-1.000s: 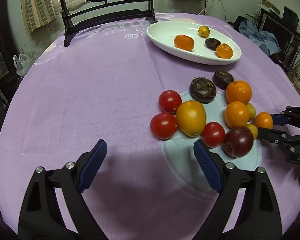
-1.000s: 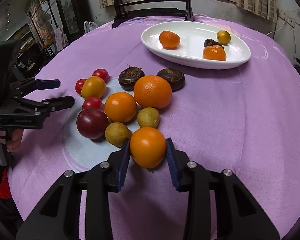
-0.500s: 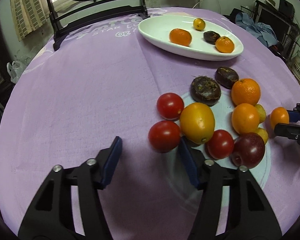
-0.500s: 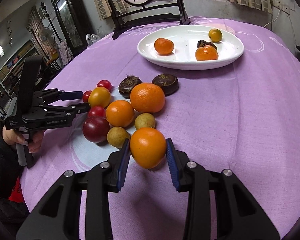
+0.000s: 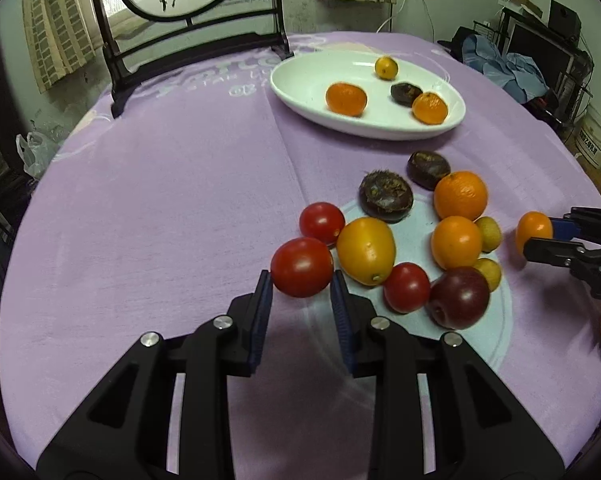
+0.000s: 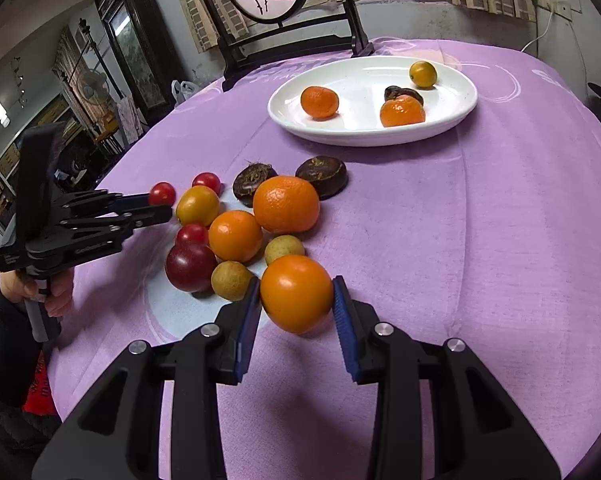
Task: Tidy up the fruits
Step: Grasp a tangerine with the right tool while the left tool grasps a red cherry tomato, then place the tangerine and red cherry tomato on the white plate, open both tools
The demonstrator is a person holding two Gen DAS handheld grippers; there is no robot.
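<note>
Both grippers are loaded at once! The left gripper has just clamped its ribbed blue pads onto a glossy red tomato, jaws drawn in narrow against its smooth skin. Across the pile, the right gripper pinches a round orange fruit, shiny and taut, pads pressed on both flanks.

Everything sits on a round table under a soft, faintly woven purple cloth. Near the table's near-right edge the loose pile crowds a pale blue circle printed on the cloth: a second red tomato just behind the held one, an egg-shaped yellow tomato right beside it, nearly touching the left gripper's right pad. Then a small red tomato, a dark plum with a waxy sheen, two pebbly-skinned oranges, little dull yellow-green fruits tucked between them, and two wrinkled, dark brown flattish fruits at the pile's far side.

Toward the far edge lies the oval white glazed dish, holding two small mandarins, a small yellow fruit and one dark wrinkled one. Behind it, at the table's rim, stands a black lacquered frame with a round painted panel.

A hand grips the left tool's handle at the table's left side.
</note>
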